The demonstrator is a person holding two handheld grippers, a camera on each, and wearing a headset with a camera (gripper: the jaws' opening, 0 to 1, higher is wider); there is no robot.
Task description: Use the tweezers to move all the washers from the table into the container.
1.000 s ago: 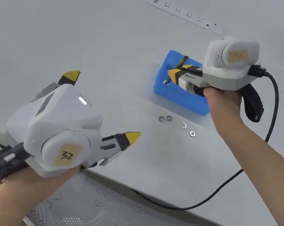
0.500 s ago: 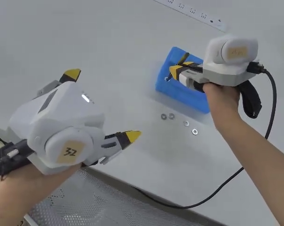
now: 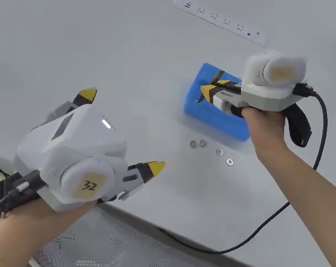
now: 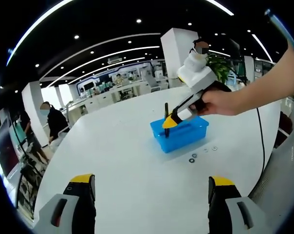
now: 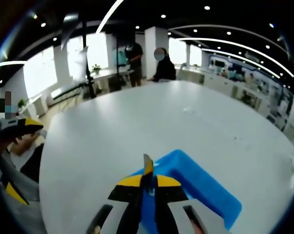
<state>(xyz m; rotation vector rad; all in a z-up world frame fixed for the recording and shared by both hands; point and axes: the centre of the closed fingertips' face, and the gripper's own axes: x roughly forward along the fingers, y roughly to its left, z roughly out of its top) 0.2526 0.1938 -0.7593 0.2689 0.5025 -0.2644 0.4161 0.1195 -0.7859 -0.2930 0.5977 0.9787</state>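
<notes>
The blue container [image 3: 212, 114] sits on the white table [image 3: 101, 50], with several small washers [image 3: 202, 143] lying just in front of it. My right gripper [image 3: 208, 91] hovers over the container's left end, shut on the dark tweezers [image 3: 203, 97], whose tips point down toward the container. From the right gripper view, the tweezers [image 5: 148, 165] stick out between the closed jaws above the container [image 5: 200, 190]. My left gripper [image 3: 121, 130] is held open at the near left, far from the washers [image 4: 192, 158] and the container [image 4: 178, 134], with nothing between its jaws.
A white power strip [image 3: 221, 22] lies at the table's far edge. The right gripper's black cable [image 3: 279, 208] trails over the near table edge. A perforated metal surface [image 3: 118, 239] lies below the table's front edge. People stand in the background [image 5: 159, 66].
The view has shifted a little. The right gripper stays over the container with the tweezers. The left gripper has sunk slightly and is still open.
</notes>
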